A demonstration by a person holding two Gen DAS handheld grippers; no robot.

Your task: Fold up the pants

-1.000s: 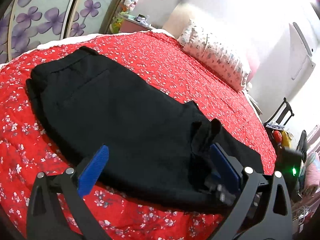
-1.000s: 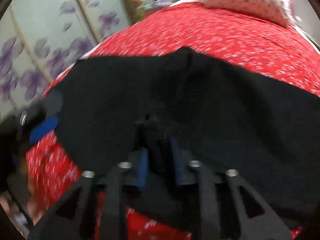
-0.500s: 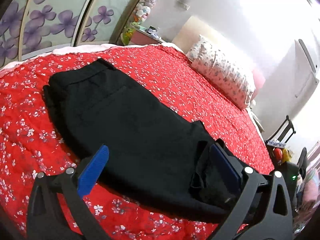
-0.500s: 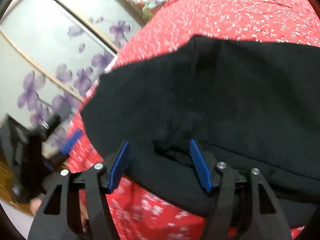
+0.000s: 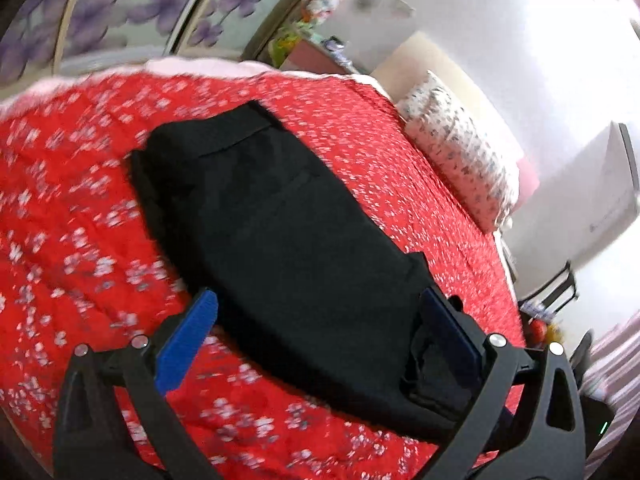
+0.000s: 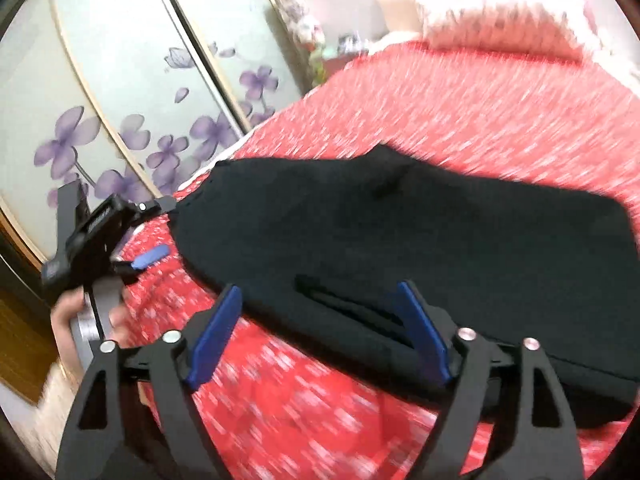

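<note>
The black pants (image 5: 288, 236) lie folded flat on the red floral bedspread (image 5: 72, 208); they also show in the right wrist view (image 6: 460, 236). My left gripper (image 5: 320, 320) is open and empty, above the near end of the pants. My right gripper (image 6: 320, 320) is open and empty, above the near edge of the pants. The left gripper also shows in the right wrist view (image 6: 152, 236), held in a hand at the pants' left end.
A floral pillow (image 5: 460, 156) lies at the head of the bed. Sliding wardrobe doors with purple flowers (image 6: 120, 120) stand along the bed's far side. A small table with toys (image 5: 312, 44) is in the corner. A black chair (image 5: 560, 288) stands at the right.
My right gripper has opened and let go of the pants fabric, then drawn back. My left gripper has pulled back and up, staying open. The pants now lie flat.
</note>
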